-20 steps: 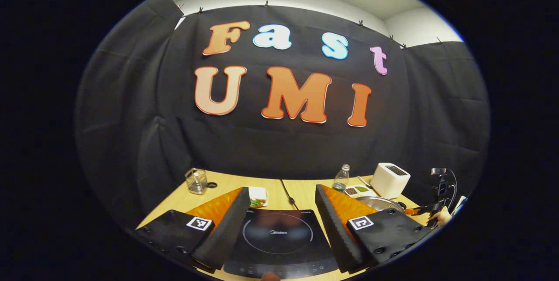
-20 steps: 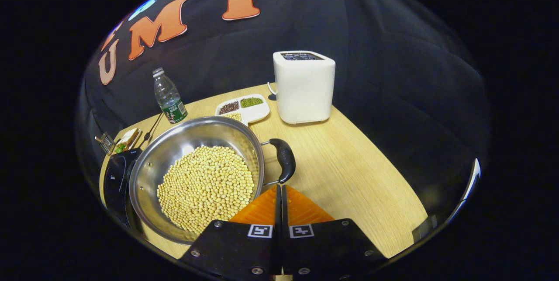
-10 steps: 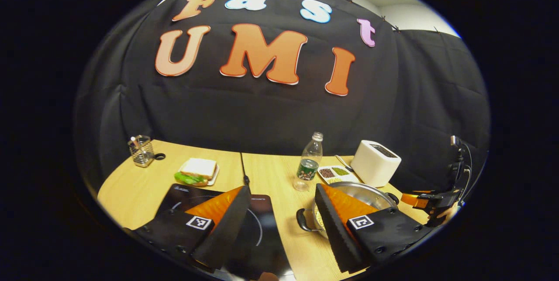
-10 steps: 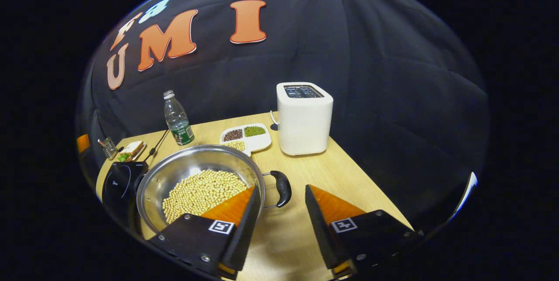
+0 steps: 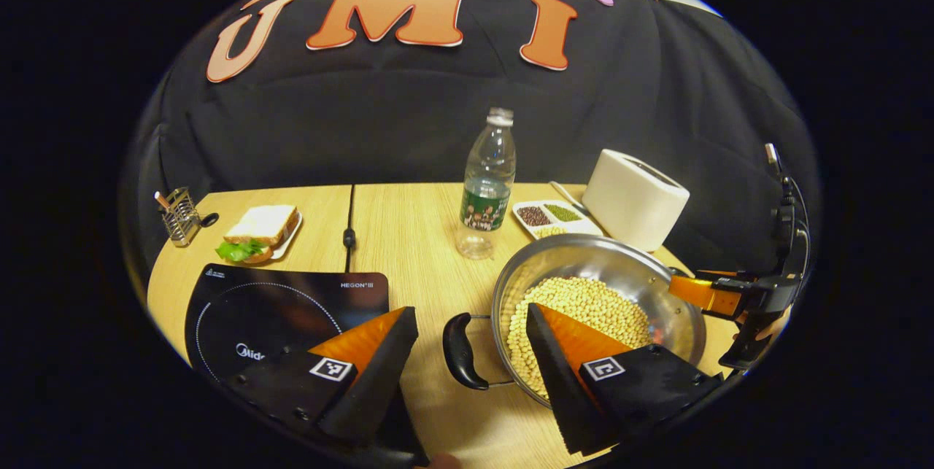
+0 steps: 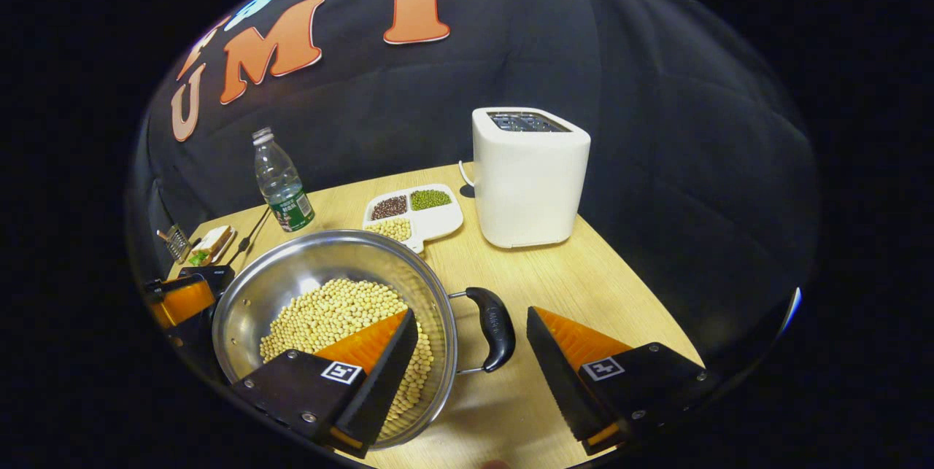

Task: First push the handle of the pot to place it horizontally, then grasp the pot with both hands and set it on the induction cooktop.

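Tongs now straddle pot handles, both spread.

You get even overhead light on the pale wooden counter, sharp focus, soft shadows, strong fisheye bending at edges.

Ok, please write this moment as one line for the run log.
left gripper: open, straddling pot handle | right gripper: open, straddling other handle | pot: on table, beside induction cooktop

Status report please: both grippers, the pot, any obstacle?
Left gripper, right gripper open, each straddling a black handle. Steel pot of soybeans on table beside black induction cooktop. Path clear.
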The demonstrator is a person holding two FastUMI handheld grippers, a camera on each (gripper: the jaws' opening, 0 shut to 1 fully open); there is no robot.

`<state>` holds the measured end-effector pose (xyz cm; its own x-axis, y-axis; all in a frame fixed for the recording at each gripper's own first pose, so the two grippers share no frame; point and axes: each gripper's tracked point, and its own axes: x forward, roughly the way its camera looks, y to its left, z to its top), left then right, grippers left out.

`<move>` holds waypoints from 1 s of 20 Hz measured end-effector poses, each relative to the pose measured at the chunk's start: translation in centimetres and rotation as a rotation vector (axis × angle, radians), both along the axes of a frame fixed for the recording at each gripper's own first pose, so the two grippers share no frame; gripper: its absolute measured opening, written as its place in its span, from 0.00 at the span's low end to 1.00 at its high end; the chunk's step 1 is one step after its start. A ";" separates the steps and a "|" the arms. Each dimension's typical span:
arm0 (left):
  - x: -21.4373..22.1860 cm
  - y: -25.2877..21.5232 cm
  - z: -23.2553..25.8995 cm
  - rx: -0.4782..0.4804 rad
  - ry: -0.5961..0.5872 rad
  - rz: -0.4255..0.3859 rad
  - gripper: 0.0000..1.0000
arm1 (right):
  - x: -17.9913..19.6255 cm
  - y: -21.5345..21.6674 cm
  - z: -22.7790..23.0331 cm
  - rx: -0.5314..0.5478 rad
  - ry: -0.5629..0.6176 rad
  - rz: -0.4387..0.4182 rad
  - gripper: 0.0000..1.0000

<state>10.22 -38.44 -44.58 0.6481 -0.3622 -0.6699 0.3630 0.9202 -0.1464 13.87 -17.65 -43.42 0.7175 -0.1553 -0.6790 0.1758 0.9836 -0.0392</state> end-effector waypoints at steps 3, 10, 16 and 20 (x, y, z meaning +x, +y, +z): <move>-0.3 -0.6 -2.7 0.001 0.075 -0.008 0.99 | 0.7 -0.3 -1.5 0.005 0.034 -0.014 0.94; -0.3 -1.6 -5.2 -0.018 0.151 -0.011 0.75 | 0.6 0.0 -4.3 0.085 0.120 -0.051 0.85; -1.2 -1.2 -4.7 -0.014 0.214 0.032 0.64 | -1.4 1.3 -2.1 0.110 0.112 -0.065 0.57; -0.7 0.9 0.9 -0.022 0.119 0.030 0.69 | -2.0 3.0 2.9 0.139 0.052 -0.069 0.56</move>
<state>9.54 -37.55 -43.66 0.5751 -0.3589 -0.7351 0.3141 0.9266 -0.2067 11.82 -14.69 -40.56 0.6717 -0.1048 -0.7334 0.2440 0.9660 0.0855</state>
